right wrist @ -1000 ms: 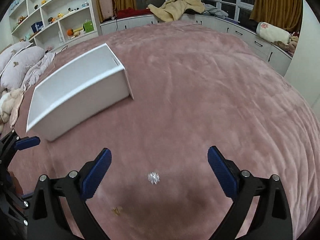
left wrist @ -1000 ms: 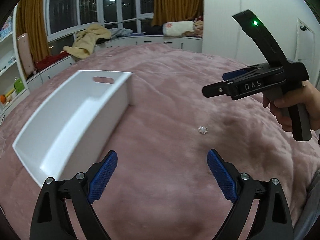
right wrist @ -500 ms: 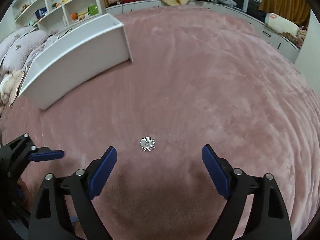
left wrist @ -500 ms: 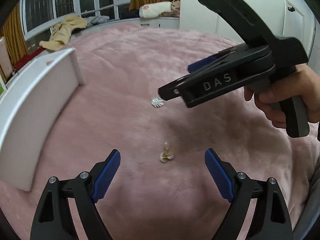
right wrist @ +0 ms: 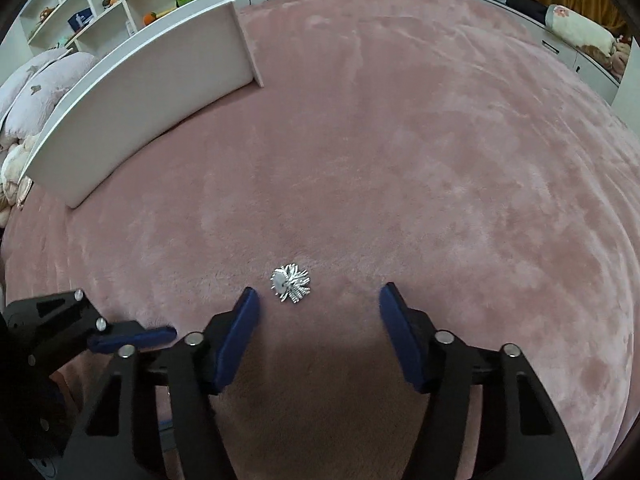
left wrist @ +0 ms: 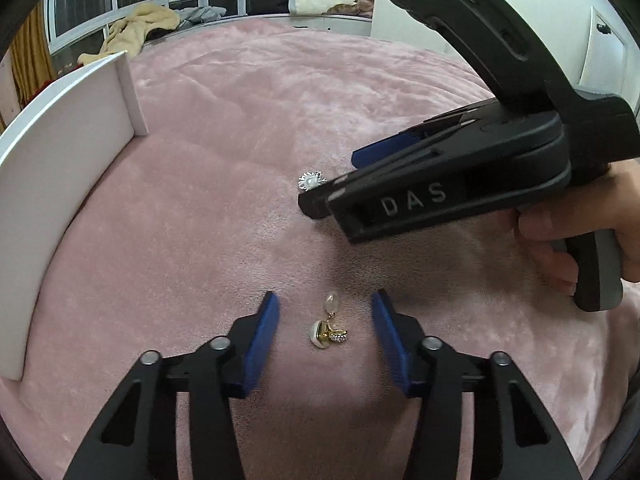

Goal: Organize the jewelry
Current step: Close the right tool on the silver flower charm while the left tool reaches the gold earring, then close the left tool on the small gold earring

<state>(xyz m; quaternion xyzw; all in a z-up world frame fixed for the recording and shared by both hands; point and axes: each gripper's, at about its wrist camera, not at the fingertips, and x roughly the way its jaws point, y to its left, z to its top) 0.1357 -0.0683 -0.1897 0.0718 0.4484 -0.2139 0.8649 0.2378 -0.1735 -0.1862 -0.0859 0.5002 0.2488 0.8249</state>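
A gold and white earring (left wrist: 328, 326) lies on the pink blanket between the open blue fingers of my left gripper (left wrist: 325, 312). A silver spiky brooch (right wrist: 291, 283) lies just ahead of my open right gripper (right wrist: 318, 300), nearer its left finger; it also shows in the left wrist view (left wrist: 311, 180), partly behind the right gripper's tip. A white open box (right wrist: 160, 76) stands to the far left, also in the left wrist view (left wrist: 60, 152). Both grippers are empty and low over the blanket.
The pink plush blanket (right wrist: 440, 160) covers the whole bed. My left gripper's tip (right wrist: 132, 336) sits at lower left of the right wrist view. Shelves (right wrist: 100, 4), pillows (right wrist: 32, 88) and a window bench with clothes (left wrist: 136, 28) lie beyond the bed.
Both grippers have dropped closer to the blanket and narrowed their fingers. The left has come around the earring; the right has come up to the brooch.
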